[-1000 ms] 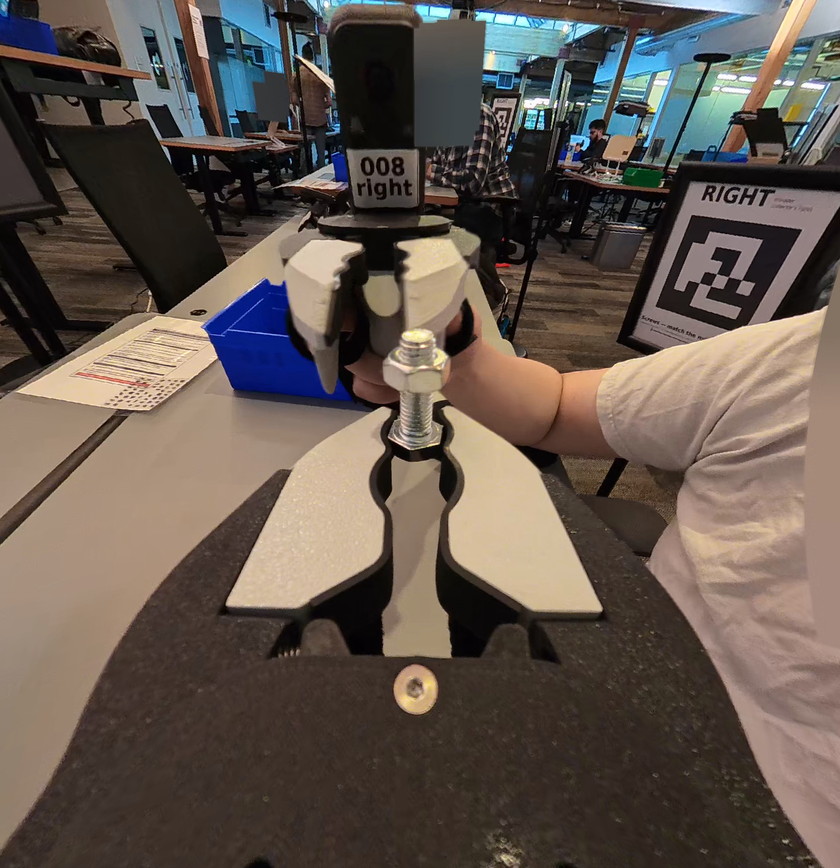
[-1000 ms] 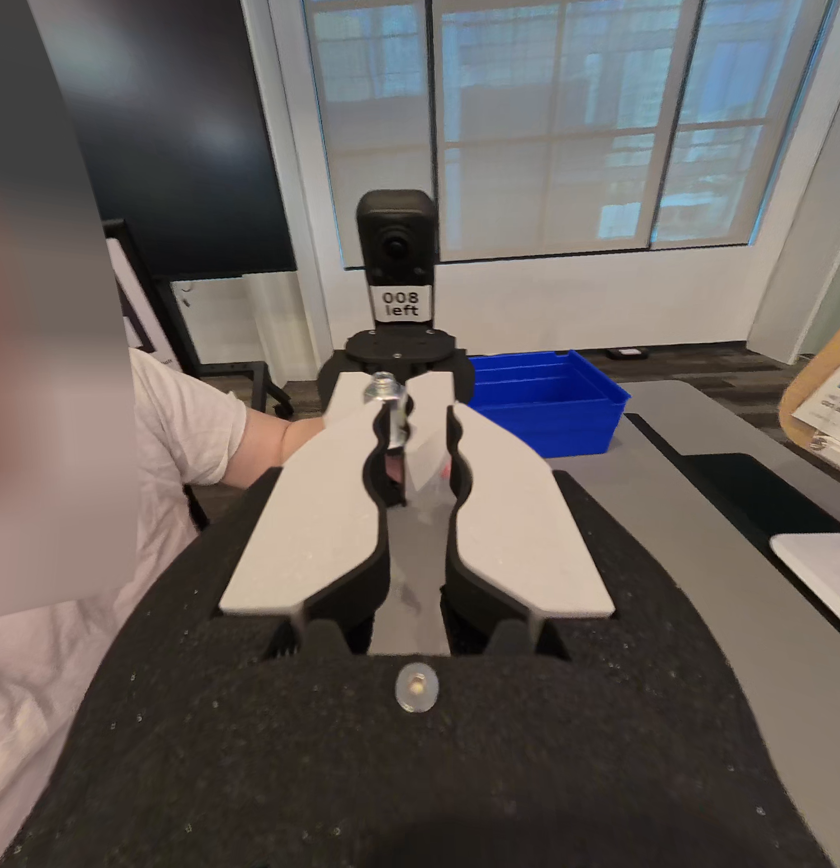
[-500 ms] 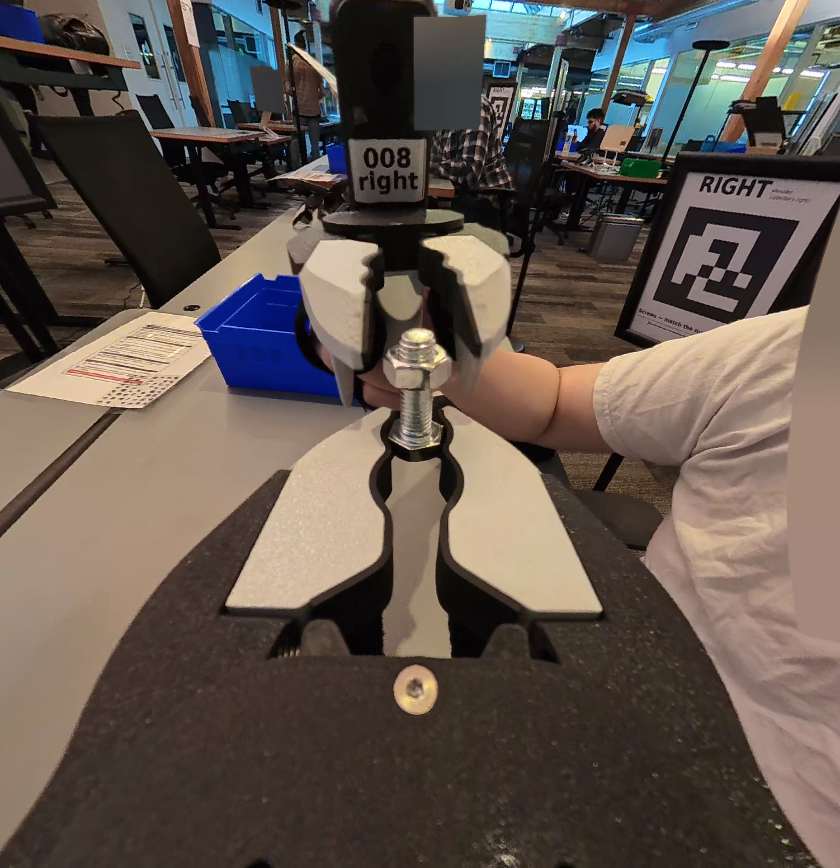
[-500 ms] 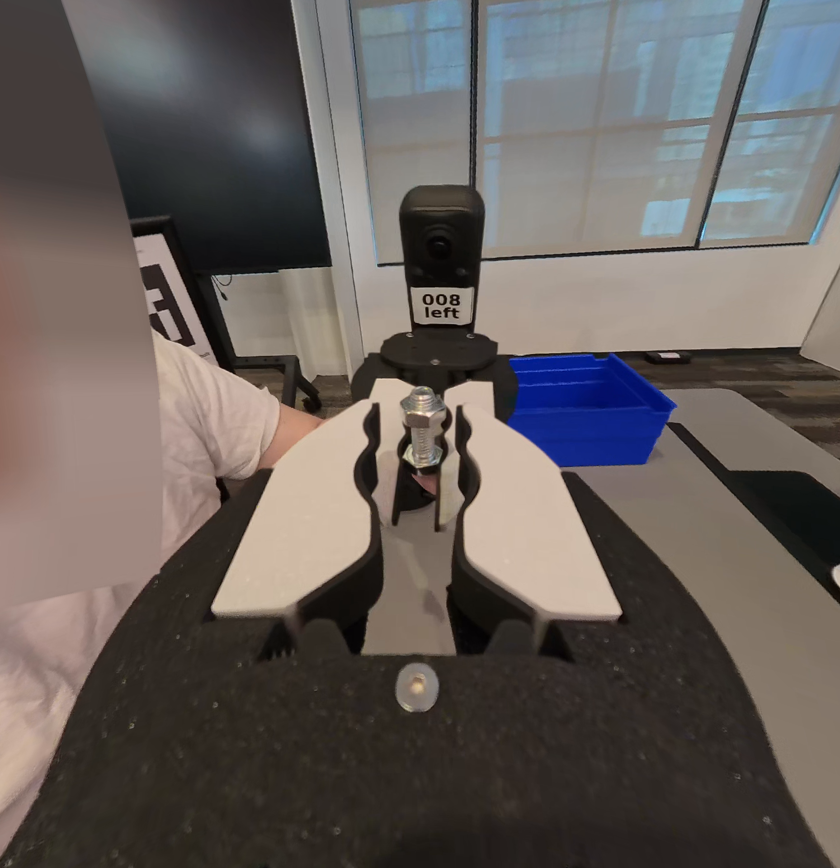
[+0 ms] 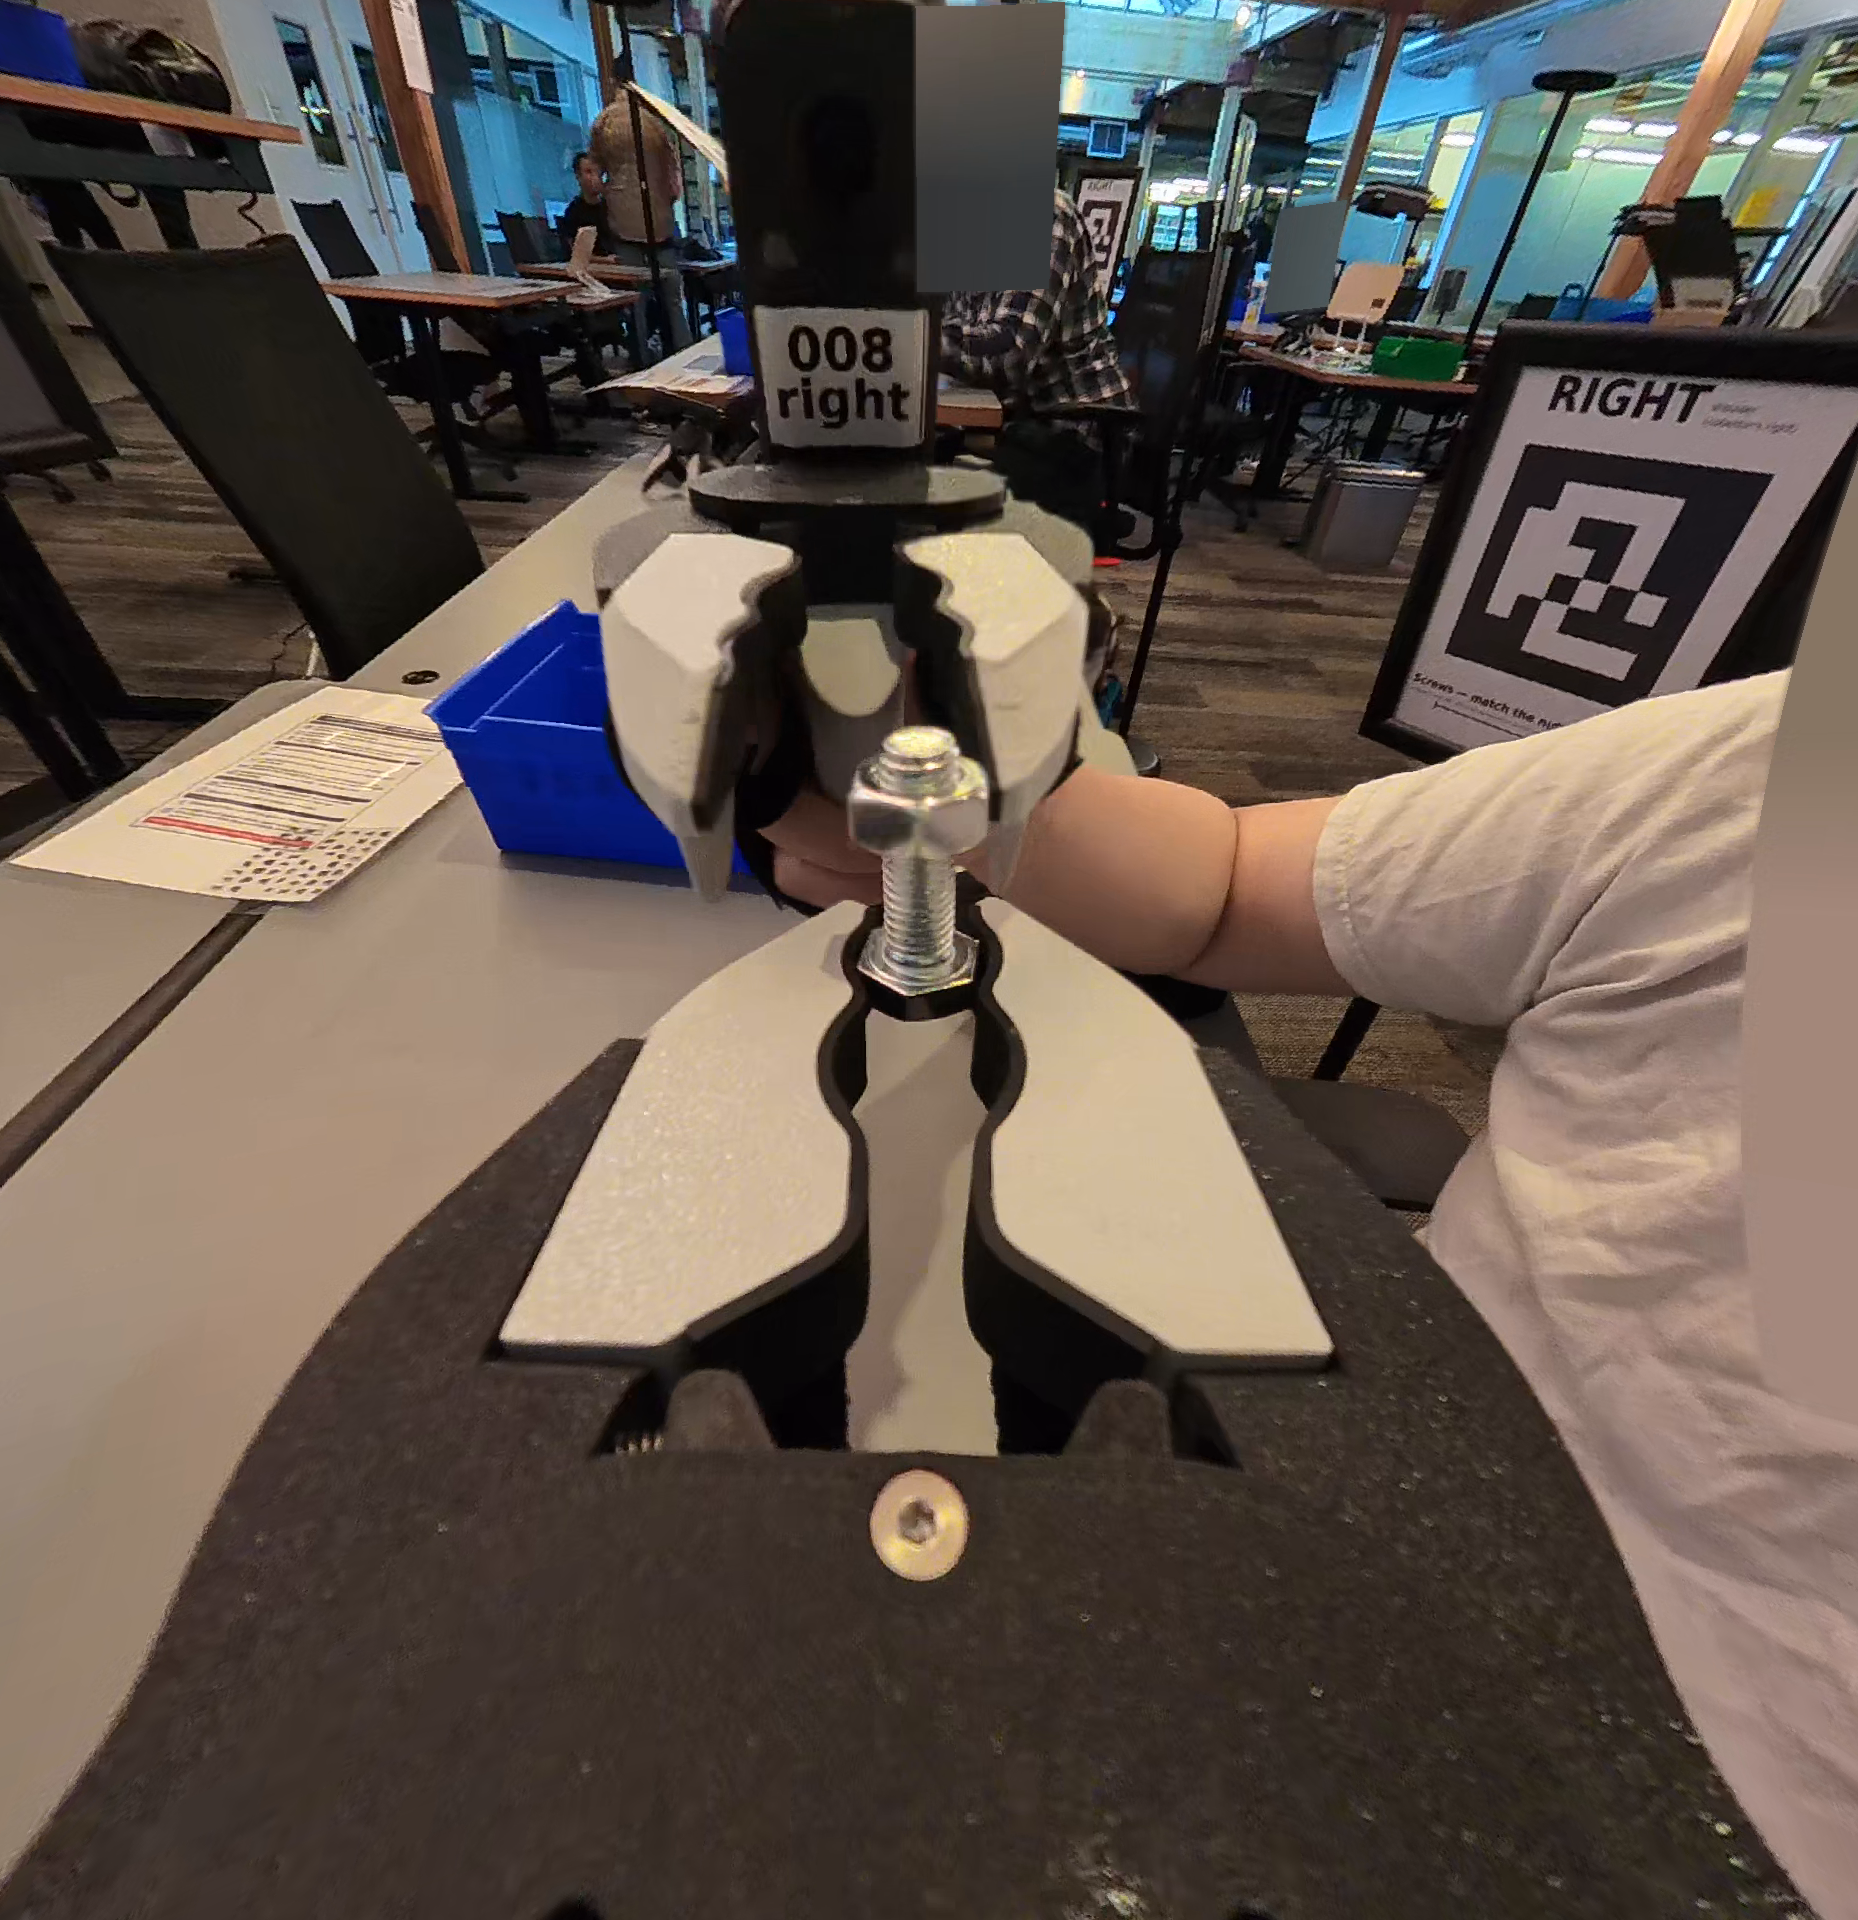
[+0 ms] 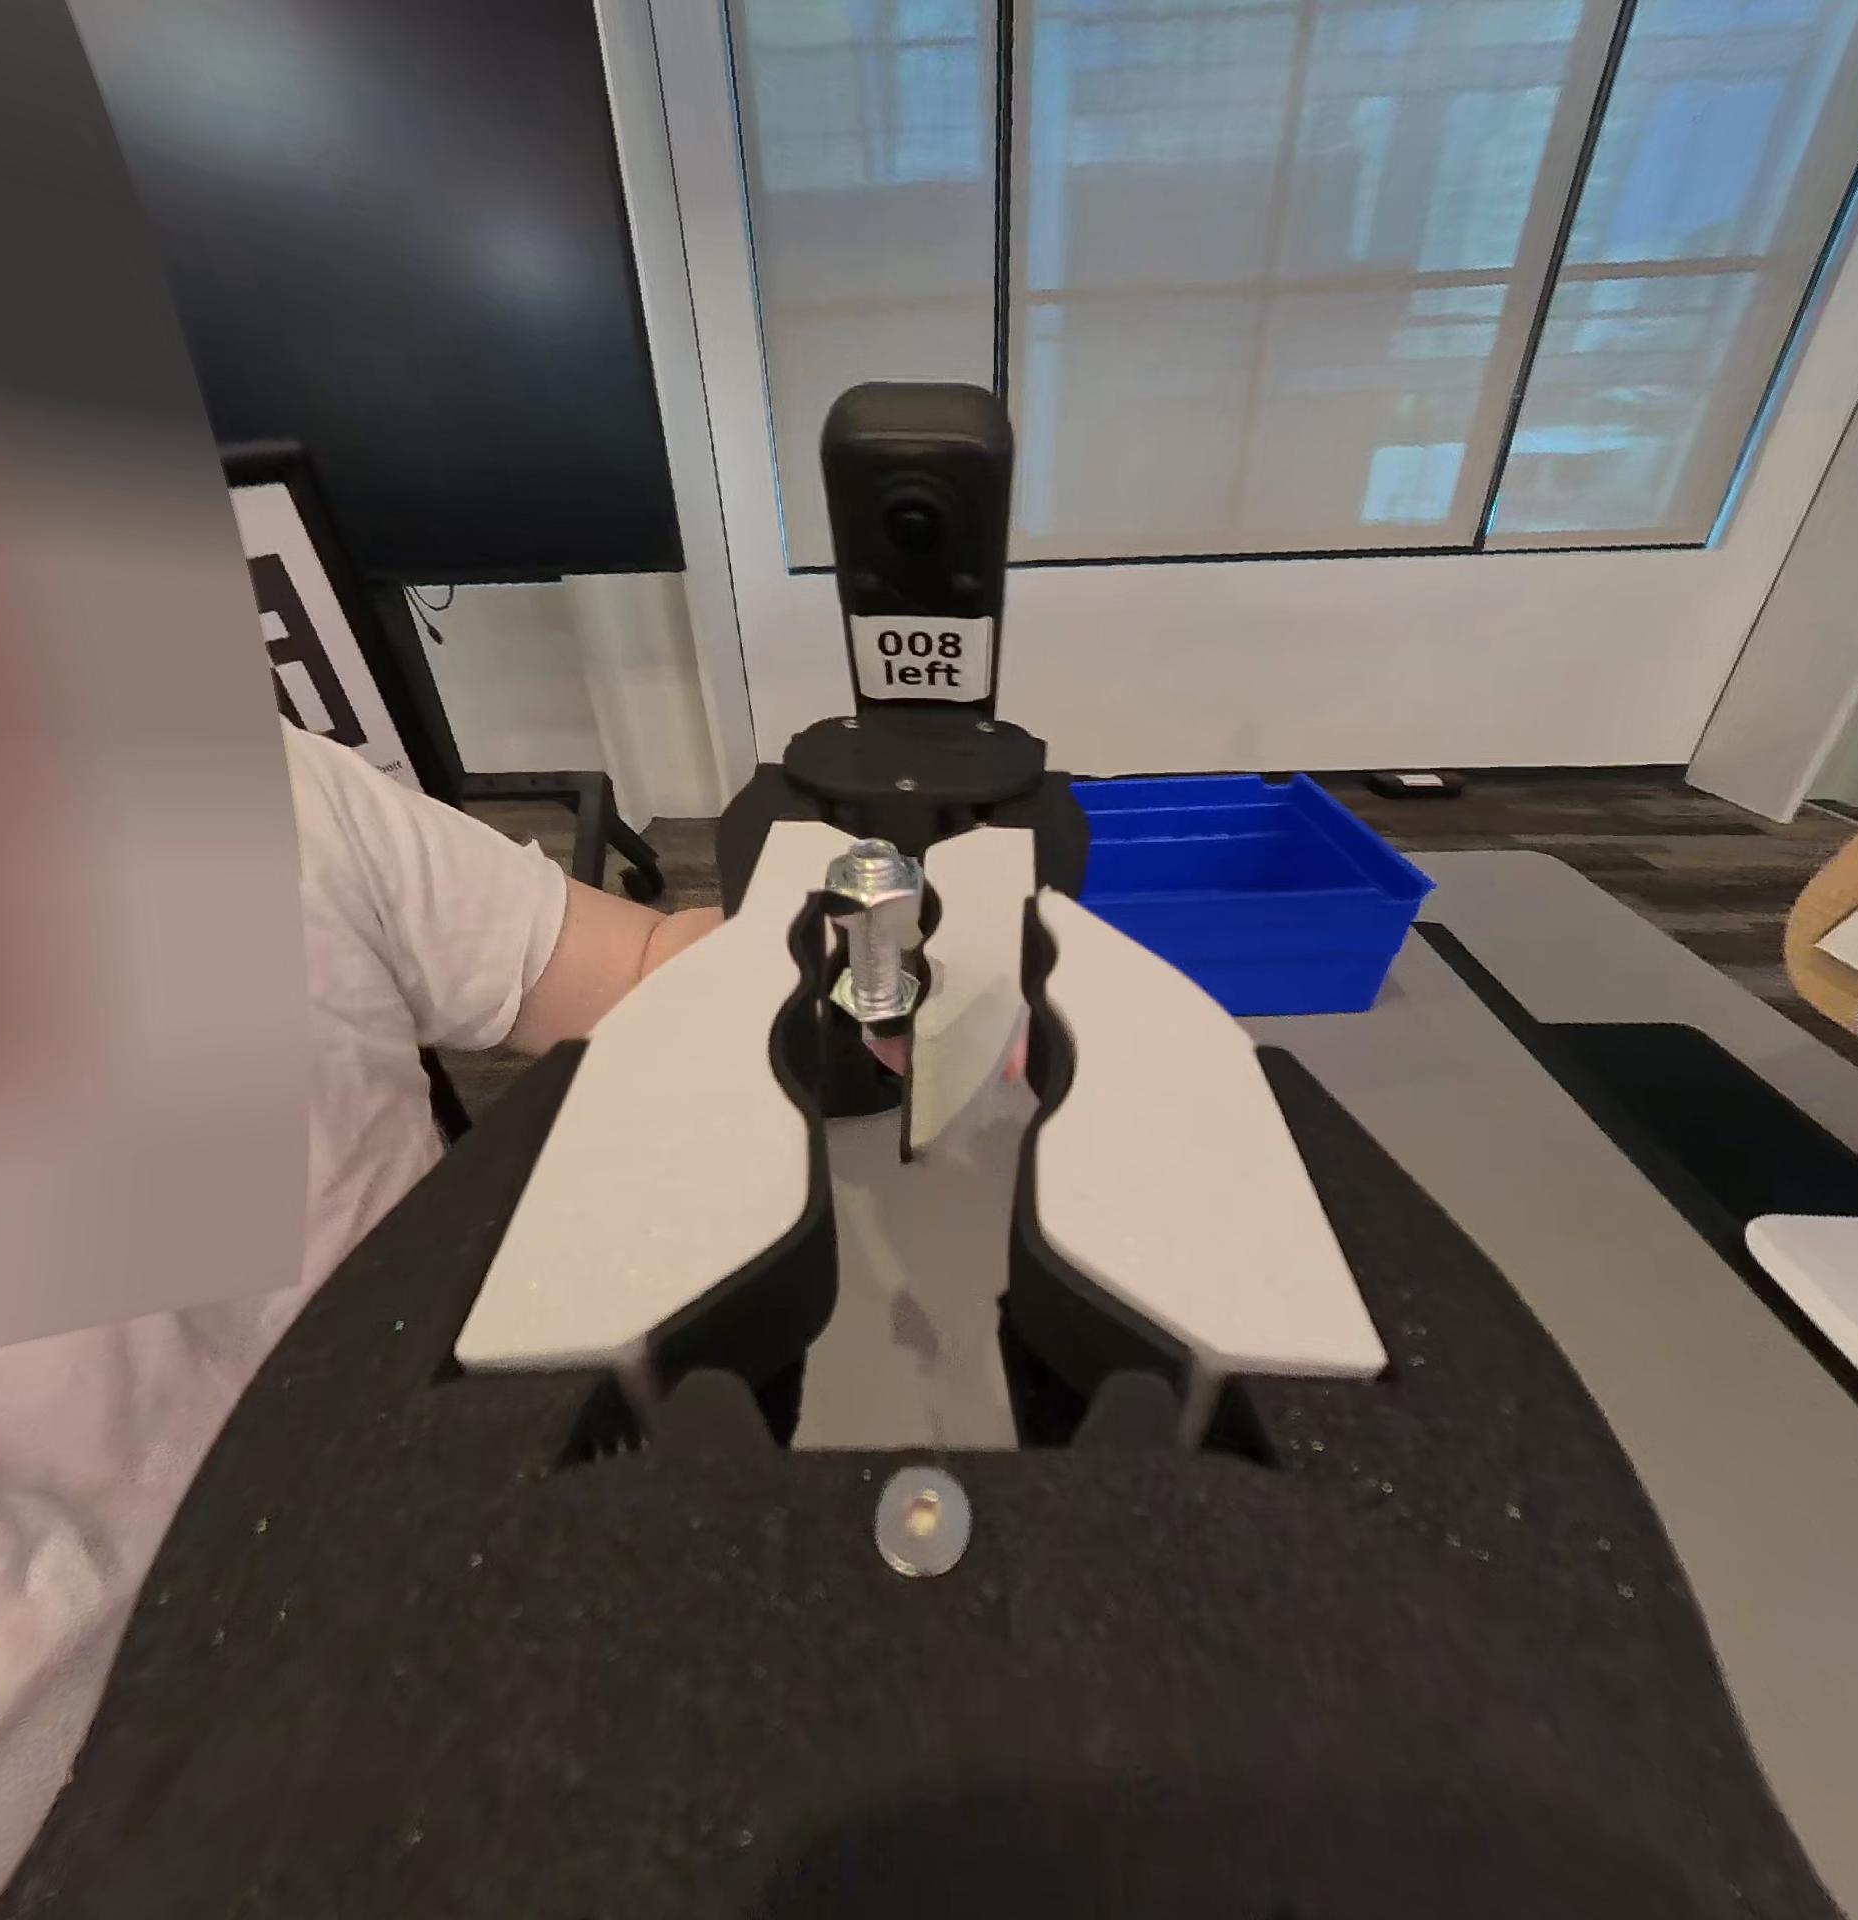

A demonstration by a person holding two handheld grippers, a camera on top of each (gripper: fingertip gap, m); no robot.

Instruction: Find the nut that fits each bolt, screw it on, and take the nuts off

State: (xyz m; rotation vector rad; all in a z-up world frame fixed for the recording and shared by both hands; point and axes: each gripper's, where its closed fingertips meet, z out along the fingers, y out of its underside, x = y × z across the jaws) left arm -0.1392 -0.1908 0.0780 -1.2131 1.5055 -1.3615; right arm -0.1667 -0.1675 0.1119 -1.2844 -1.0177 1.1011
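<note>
A silver bolt (image 5: 917,904) stands upright, with a hex nut (image 5: 917,816) threaded on near its top end. My left gripper (image 5: 917,966) is shut on the bolt's hex head. My right gripper (image 5: 852,862) faces it with its jaws apart on either side of the nut. In the right wrist view the bolt (image 6: 875,961) and the nut (image 6: 871,891) sit close to the left finger (image 6: 696,1091) of my right gripper (image 6: 920,935), with a gap to the right finger. The left gripper (image 6: 883,1029) shows beyond, holding the bolt.
A blue bin (image 5: 551,769) stands on the grey table (image 5: 281,1091); it also shows in the right wrist view (image 6: 1247,904). A printed sheet (image 5: 270,800) lies at the left. A framed marker sign (image 5: 1611,561) stands at the right. A person's arm (image 5: 1164,883) reaches in. One gripper's finger ends stand about 4 cm off the other's.
My right gripper has levelled out of a tilt and its jaws have opened wider. The bolt has shifted toward its left finger. My left gripper has kept its hold.
</note>
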